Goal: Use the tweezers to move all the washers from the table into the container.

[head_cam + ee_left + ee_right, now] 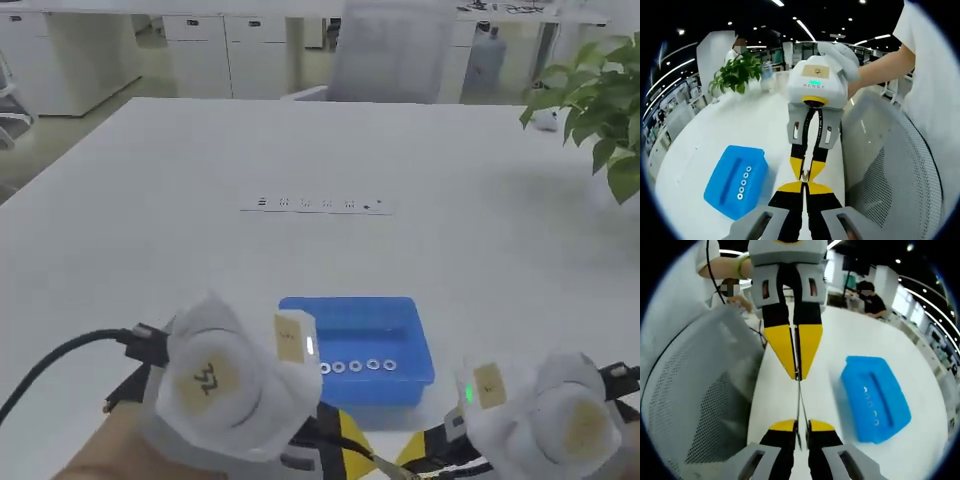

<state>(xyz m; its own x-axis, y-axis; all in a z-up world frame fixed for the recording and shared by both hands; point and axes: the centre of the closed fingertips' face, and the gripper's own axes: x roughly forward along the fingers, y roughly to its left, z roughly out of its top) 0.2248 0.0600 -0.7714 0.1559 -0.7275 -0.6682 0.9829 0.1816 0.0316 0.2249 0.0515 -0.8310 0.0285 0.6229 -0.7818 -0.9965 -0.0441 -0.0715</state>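
A blue container [400, 325] sits on the white table just beyond both grippers, with a row of several washers [355, 366] in it. Thin metal tweezers [799, 400] stretch between the two grippers. My left gripper [352, 438] is shut on one end and my right gripper [414, 456] is shut on the other, their yellow jaw tips almost meeting near the table's front edge. In the left gripper view the container [727, 192] lies to the left of my left gripper [805, 186]. In the right gripper view it [890, 390] lies to the right of my right gripper [797, 427].
A mesh office chair [890, 165] stands close behind the table's front edge. A flush socket strip [318, 204] is set into the table's middle and a green plant [600, 100] stands at the far right. Other people sit at a far desk.
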